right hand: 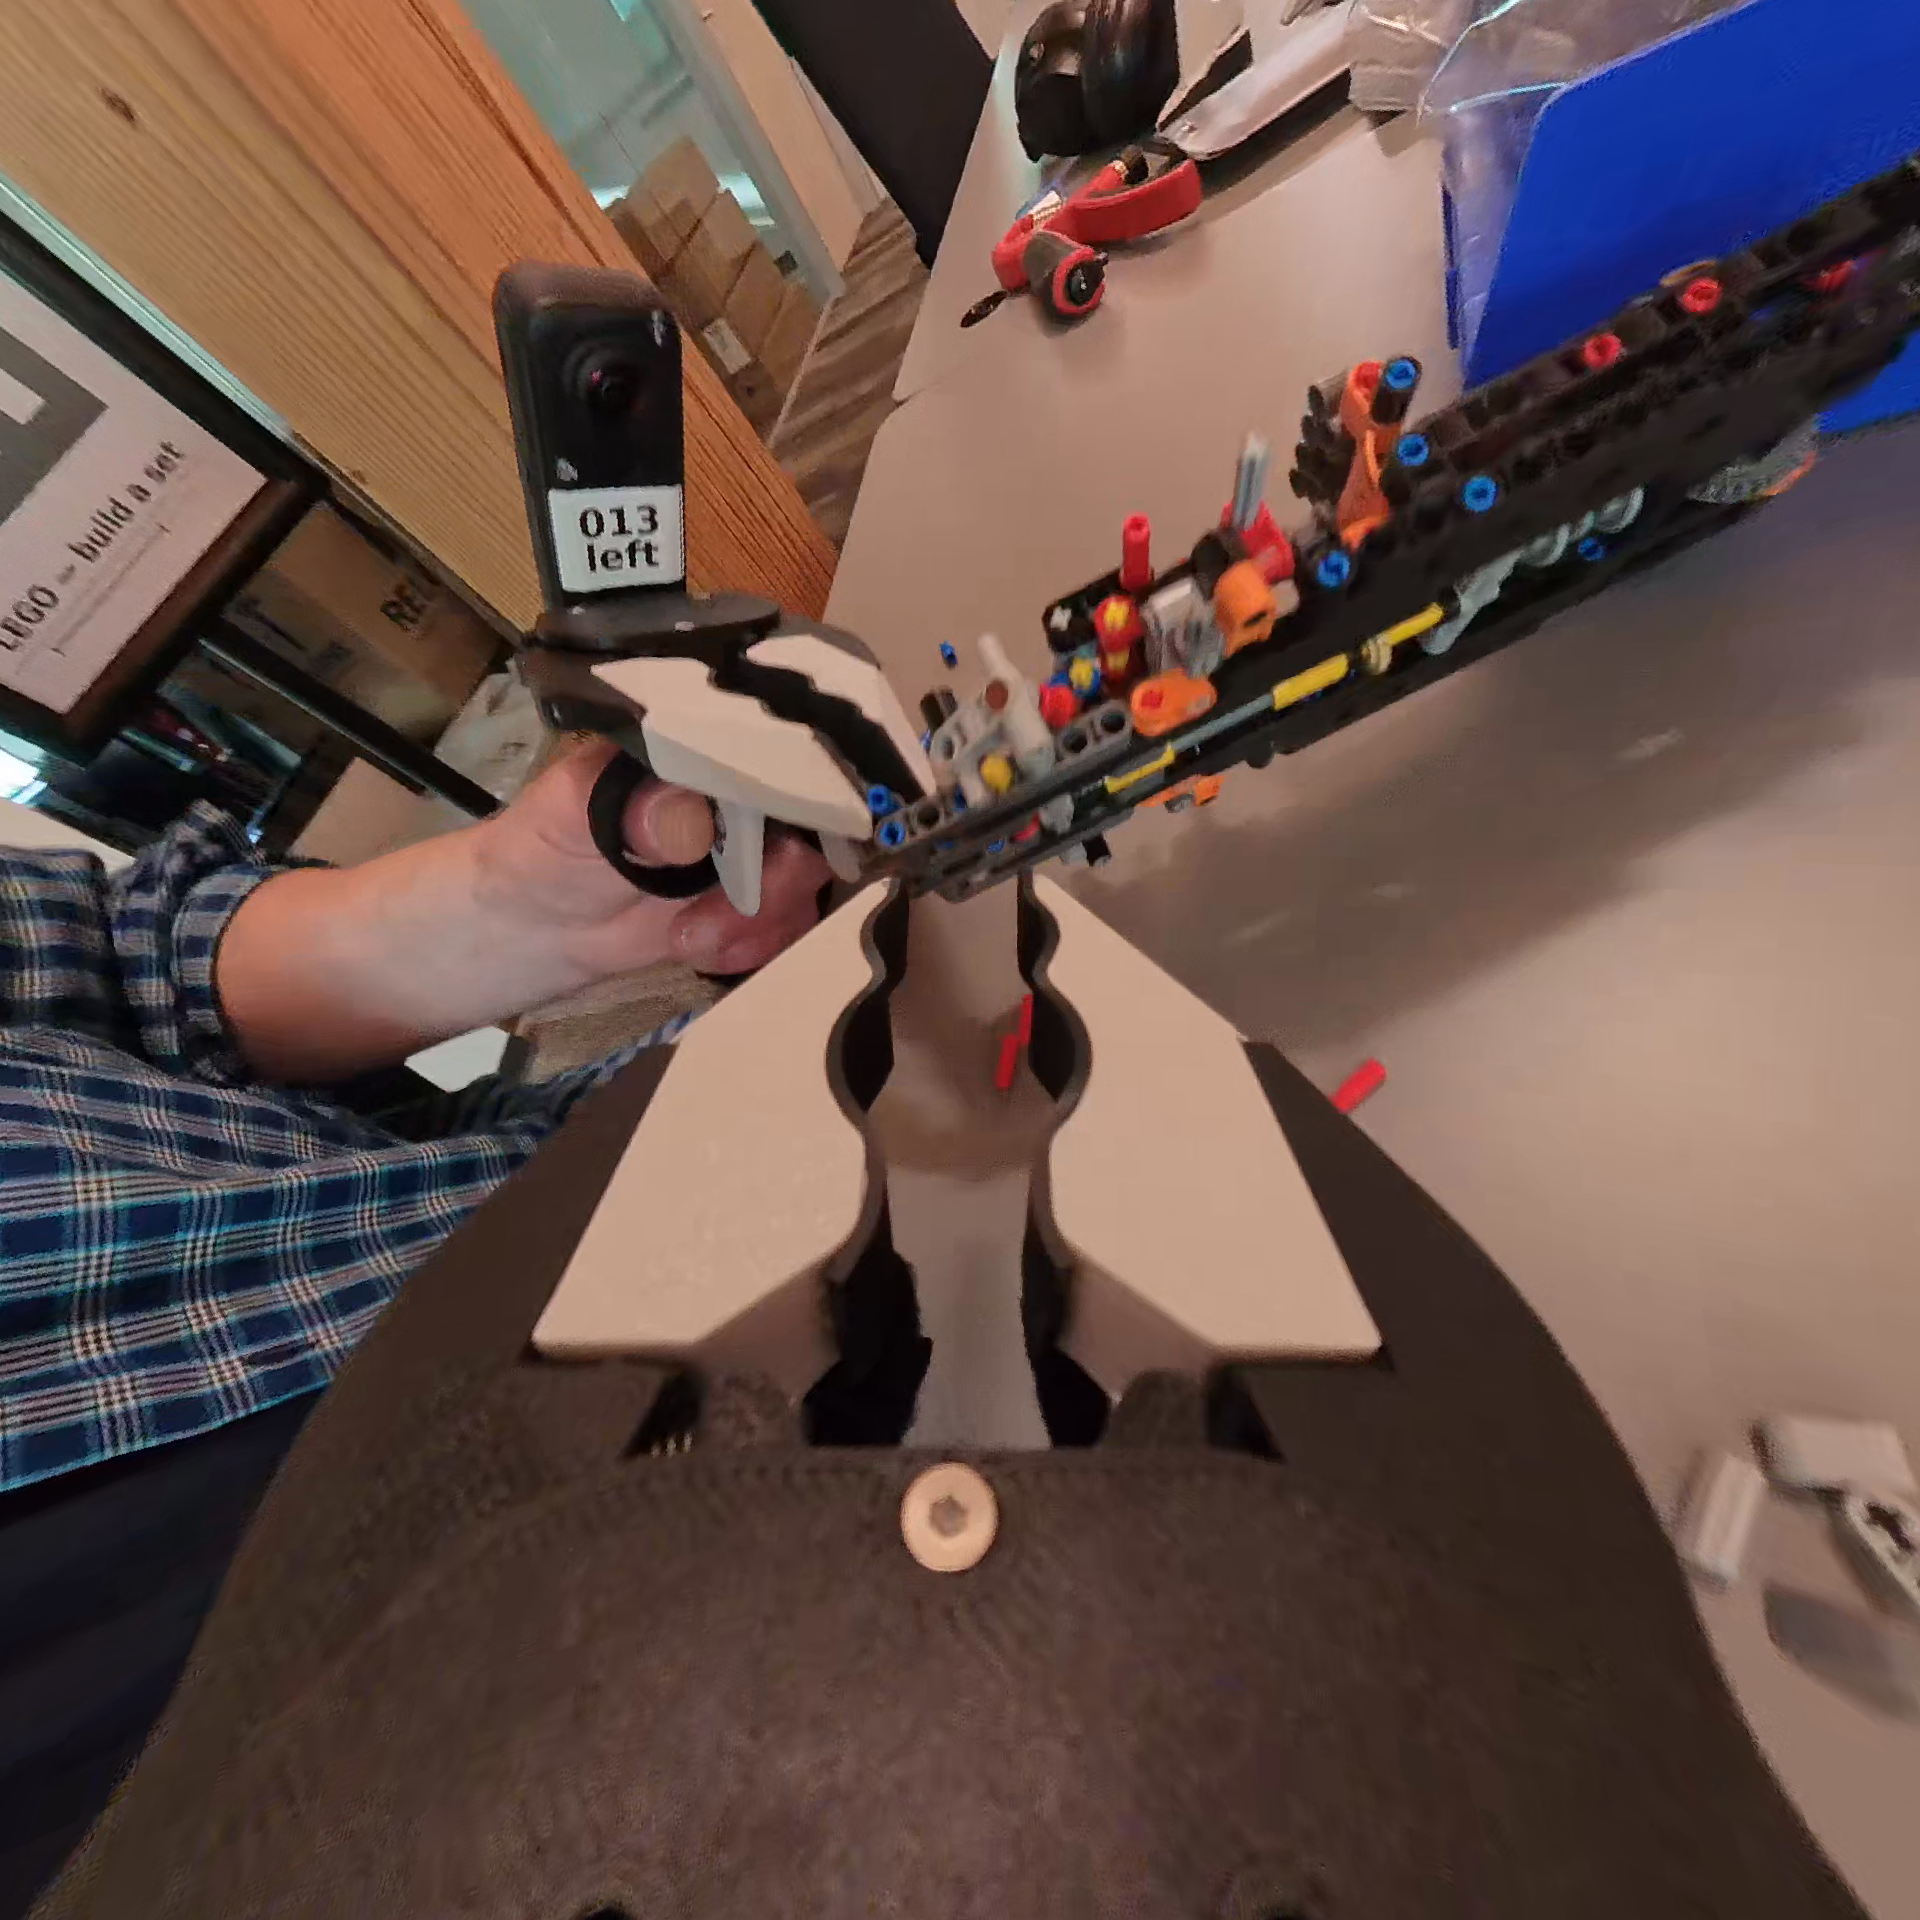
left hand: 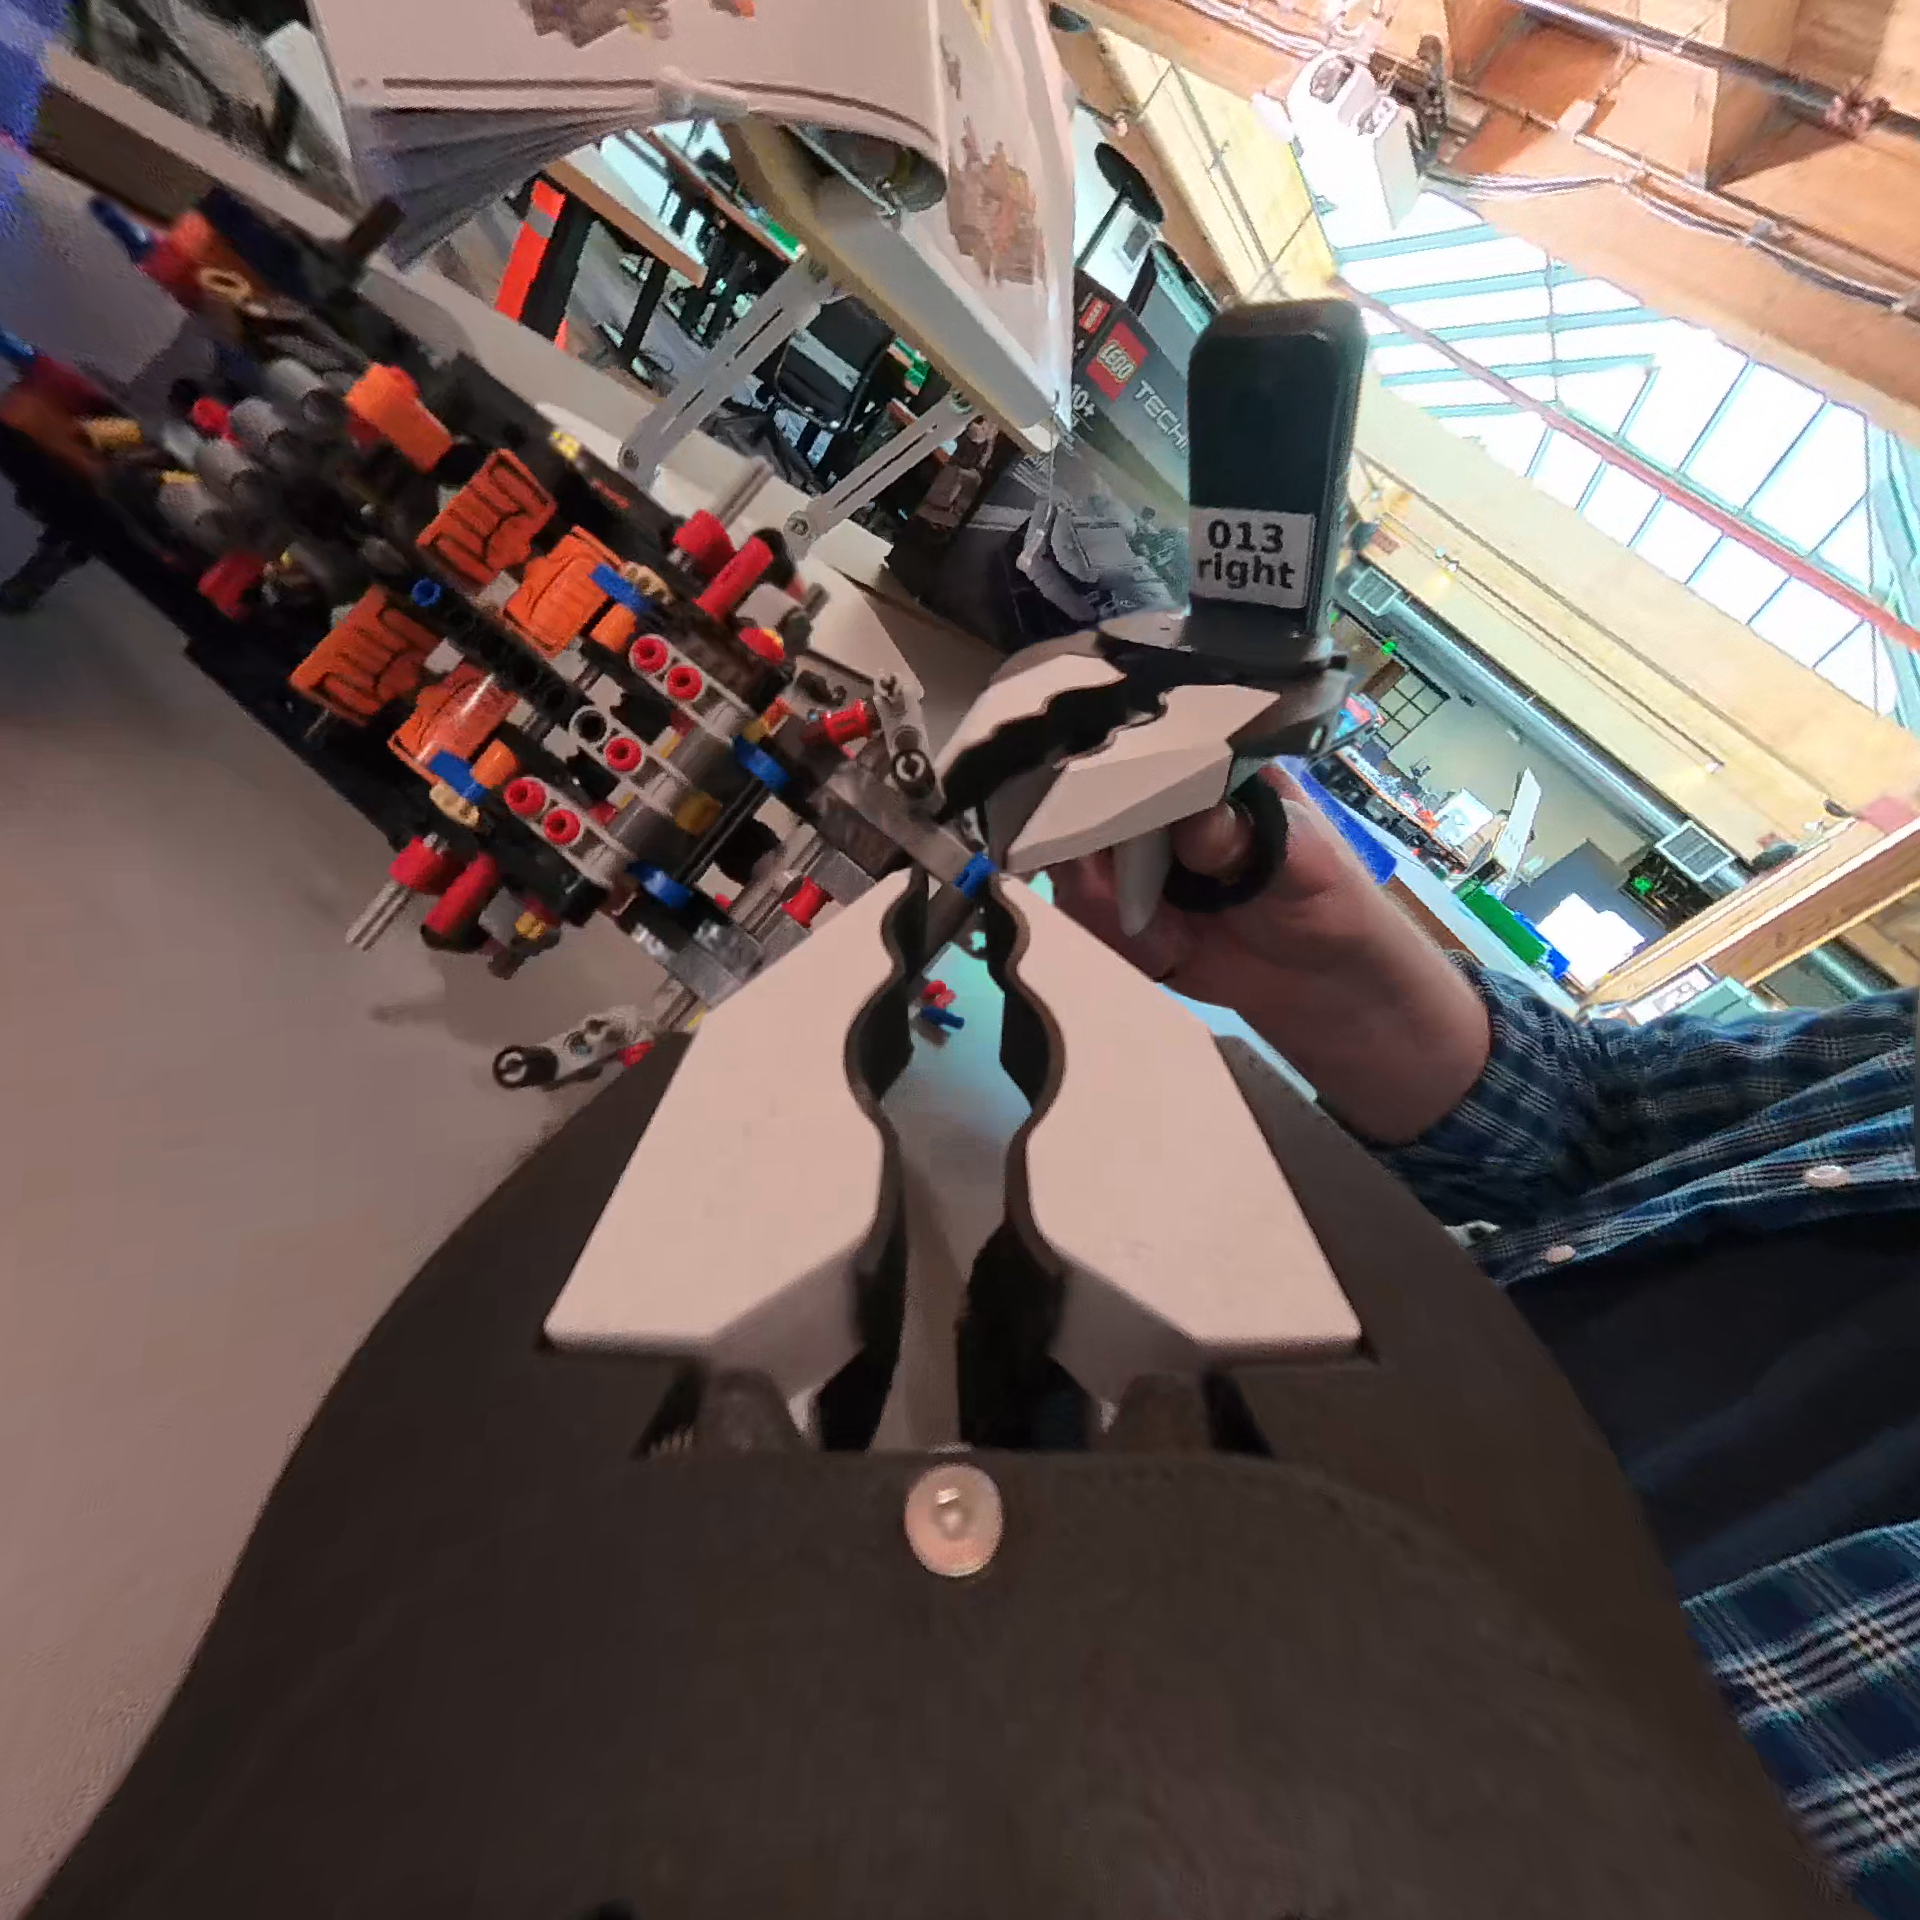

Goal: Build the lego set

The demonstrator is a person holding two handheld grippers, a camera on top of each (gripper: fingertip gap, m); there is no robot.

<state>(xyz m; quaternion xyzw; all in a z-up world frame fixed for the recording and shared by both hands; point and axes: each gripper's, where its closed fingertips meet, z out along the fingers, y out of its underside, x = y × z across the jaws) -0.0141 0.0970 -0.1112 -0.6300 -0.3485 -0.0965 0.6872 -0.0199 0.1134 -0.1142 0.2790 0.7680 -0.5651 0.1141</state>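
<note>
A long black Technic model [left hand: 582, 665] with orange, red, blue and grey parts lies across the pale table [left hand: 208, 1039], and its near end points at me. My left gripper [left hand: 954, 883] is shut on the model's near end, on a grey beam with a blue pin [left hand: 971, 873]. My right gripper [right hand: 958, 896] is shut on the same end of the model [right hand: 1299, 665] from the other side. Each gripper shows in the other's view, the right one [left hand: 997, 805] and the left one [right hand: 868, 805], and their tips nearly touch.
An open instruction booklet [left hand: 675, 73] stands on a holder behind the model, with a dark set box [left hand: 1132, 384] beyond. Loose red and blue pins [left hand: 935, 1008] and a small beam [left hand: 561, 1049] lie near. A blue bin [right hand: 1662, 187], red tool [right hand: 1091, 229] and grey parts [right hand: 1818, 1507] sit around.
</note>
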